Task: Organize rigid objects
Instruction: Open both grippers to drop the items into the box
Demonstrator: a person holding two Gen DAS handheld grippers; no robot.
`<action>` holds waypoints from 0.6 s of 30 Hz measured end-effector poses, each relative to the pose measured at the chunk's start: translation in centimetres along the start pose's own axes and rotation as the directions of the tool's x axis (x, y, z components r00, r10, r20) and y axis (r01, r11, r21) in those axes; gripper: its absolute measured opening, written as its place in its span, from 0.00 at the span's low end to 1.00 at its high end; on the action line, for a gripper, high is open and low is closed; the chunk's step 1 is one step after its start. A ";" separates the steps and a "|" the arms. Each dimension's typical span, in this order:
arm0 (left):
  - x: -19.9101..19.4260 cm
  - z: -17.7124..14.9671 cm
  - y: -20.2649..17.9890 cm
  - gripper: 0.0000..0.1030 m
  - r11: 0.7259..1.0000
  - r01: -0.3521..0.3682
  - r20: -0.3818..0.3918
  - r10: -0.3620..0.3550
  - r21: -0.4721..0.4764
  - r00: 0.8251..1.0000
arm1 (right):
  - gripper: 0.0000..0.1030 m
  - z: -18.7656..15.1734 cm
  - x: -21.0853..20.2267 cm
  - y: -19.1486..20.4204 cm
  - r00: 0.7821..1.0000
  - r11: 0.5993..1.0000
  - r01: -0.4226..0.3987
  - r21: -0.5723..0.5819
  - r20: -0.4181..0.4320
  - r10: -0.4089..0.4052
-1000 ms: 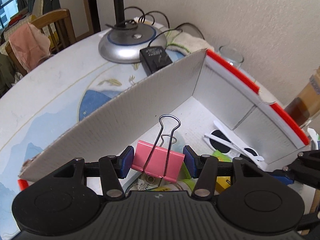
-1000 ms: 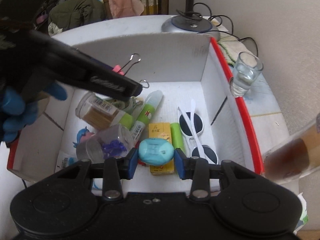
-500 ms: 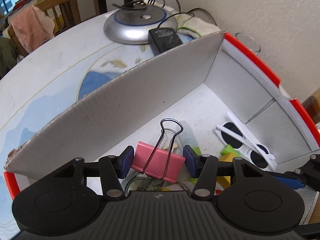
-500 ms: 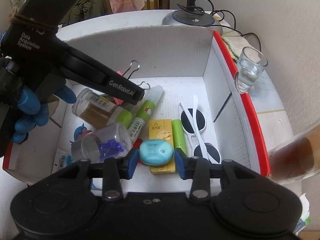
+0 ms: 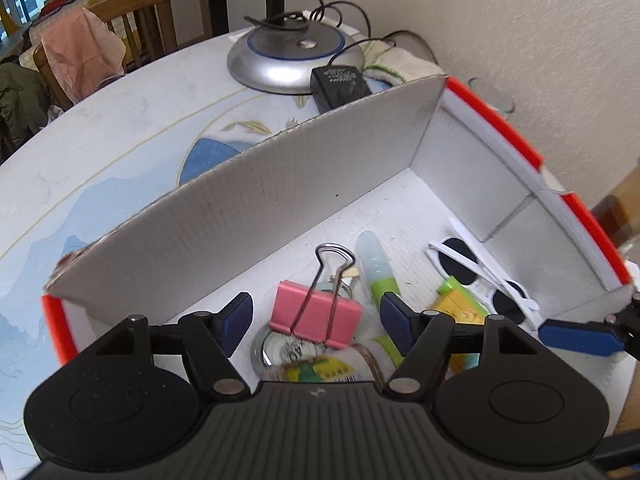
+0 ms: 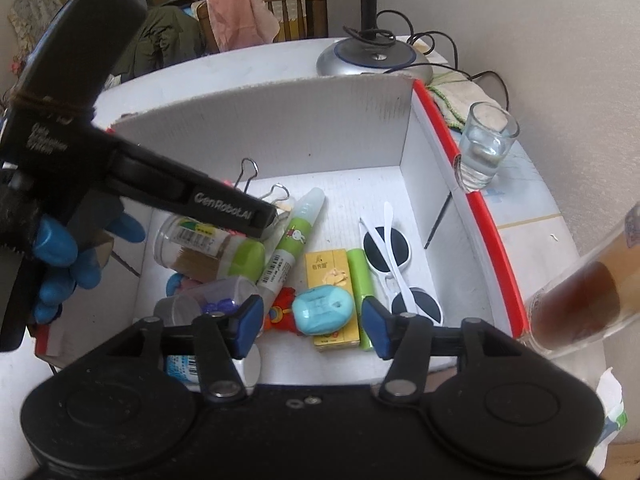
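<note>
A white cardboard box (image 5: 280,208) with a red rim holds the small items. My left gripper (image 5: 316,320) hangs over it and its jaws are opening. The pink binder clip (image 5: 316,314) sits between them on a jar lid, clear of both pads. My right gripper (image 6: 312,324) is opening too. The turquoise oval case (image 6: 323,309) lies between its jaws on a yellow packet (image 6: 330,268), touching neither pad. In the right wrist view, the left tool's black body and a blue-gloved hand (image 6: 56,248) hide the clip's pink part.
In the box (image 6: 300,128) lie white sunglasses (image 6: 394,264), a green glue stick (image 6: 294,240), a toothpick jar (image 6: 200,246) and a clear tub of blue pins (image 6: 216,300). Outside it stand a water glass (image 6: 486,146), a brown bottle (image 6: 588,292), a lamp base (image 5: 292,56) and a black adapter (image 5: 340,88).
Both pairs of jaws have spread apart. The pink clip left the left pads and dropped onto the jar. The turquoise case left the right pads and rests on the yellow packet.
</note>
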State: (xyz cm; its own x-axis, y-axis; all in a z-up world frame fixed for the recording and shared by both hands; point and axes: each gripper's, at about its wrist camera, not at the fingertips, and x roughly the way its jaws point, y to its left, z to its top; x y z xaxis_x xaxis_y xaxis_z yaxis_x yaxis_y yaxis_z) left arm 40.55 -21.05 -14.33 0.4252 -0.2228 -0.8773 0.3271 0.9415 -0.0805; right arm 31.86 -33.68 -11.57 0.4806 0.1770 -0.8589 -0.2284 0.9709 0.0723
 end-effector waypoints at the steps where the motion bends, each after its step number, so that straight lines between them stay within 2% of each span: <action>1: -0.5 -0.2 0.0 0.68 1.000 0.000 0.008 0.000 0.001 1.000 | 0.56 -0.1 -0.2 0.0 1.000 1.000 -0.002 0.007 0.004 0.002; 6: -3.2 -1.2 0.1 0.68 1.000 0.016 0.054 -0.017 0.013 0.998 | 0.57 -0.4 -1.7 0.3 0.999 1.000 -0.003 0.029 0.034 0.002; 18: -11.3 -5.0 0.9 0.68 0.998 0.042 0.192 -0.049 0.040 0.980 | 0.70 -2.0 -6.1 2.0 0.990 0.995 -0.026 0.094 0.144 0.012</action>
State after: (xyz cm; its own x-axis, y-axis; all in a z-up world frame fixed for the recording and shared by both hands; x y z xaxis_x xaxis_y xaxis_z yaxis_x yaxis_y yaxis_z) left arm 31.79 -16.43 -6.84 0.5628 -0.3129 -0.7651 0.3784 0.9205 -0.0981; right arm 26.78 -33.13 -7.14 0.5944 0.2102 -0.7762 -0.1600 0.9769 0.1420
